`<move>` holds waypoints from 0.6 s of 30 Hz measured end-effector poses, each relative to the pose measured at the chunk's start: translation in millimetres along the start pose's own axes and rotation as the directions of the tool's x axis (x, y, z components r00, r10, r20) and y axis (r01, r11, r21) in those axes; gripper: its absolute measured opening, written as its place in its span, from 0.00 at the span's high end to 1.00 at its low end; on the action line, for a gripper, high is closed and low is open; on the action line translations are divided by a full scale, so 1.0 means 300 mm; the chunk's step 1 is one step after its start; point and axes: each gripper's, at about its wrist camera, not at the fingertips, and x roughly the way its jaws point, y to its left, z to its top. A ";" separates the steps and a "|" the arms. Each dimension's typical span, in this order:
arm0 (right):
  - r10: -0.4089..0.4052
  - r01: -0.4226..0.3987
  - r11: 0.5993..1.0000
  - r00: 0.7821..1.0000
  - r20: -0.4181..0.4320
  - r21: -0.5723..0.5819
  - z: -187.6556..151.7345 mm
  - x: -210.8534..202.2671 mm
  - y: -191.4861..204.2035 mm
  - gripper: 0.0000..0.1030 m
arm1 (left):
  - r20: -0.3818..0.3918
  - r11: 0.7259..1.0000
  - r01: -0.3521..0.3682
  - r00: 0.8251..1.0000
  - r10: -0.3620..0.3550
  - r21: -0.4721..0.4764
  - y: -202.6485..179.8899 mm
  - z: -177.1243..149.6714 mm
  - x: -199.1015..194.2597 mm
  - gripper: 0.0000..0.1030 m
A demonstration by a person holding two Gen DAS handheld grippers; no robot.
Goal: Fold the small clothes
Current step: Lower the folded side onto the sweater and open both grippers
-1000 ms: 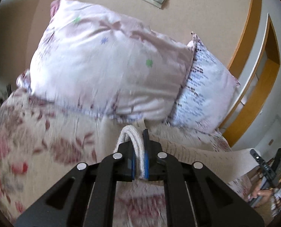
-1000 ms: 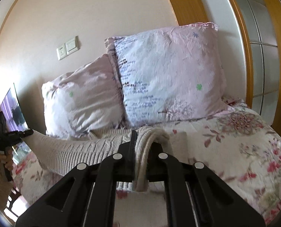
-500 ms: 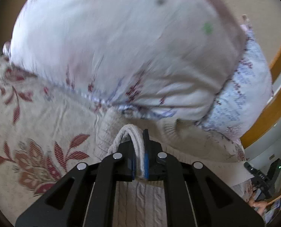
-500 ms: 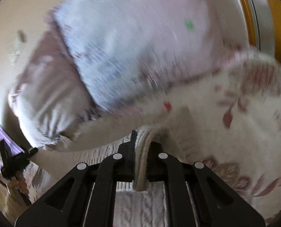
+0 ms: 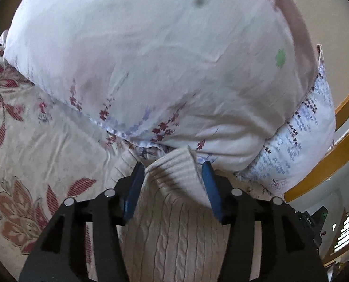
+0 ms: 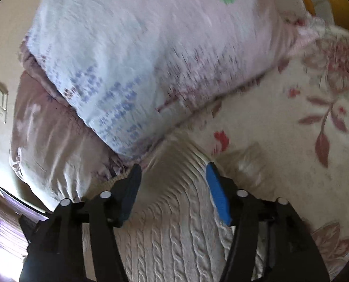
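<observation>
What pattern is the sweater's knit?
Cream cable knit on the sweater, clearest in the right wrist view.

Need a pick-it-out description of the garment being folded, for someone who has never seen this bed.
Start at the two pillows propped at the head of the bed, on the floral bedspread. Right below them lies the cream sweater, its ribbed edge between the open fingers of the left claw and right claw. Unlike the smooth printed fabrics around it, it is plain, thick cable knit.

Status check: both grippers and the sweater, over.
Left gripper open, right gripper open. Cream knit sweater lies on floral bedspread, ribbed edge between jaws. Pillows close ahead.
</observation>
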 end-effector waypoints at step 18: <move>-0.187 0.180 0.939 0.982 0.004 -0.292 -0.179 -0.221 -0.056 0.55 | -0.048 0.970 -0.137 0.988 0.149 0.201 0.037 -0.151 -0.172 0.57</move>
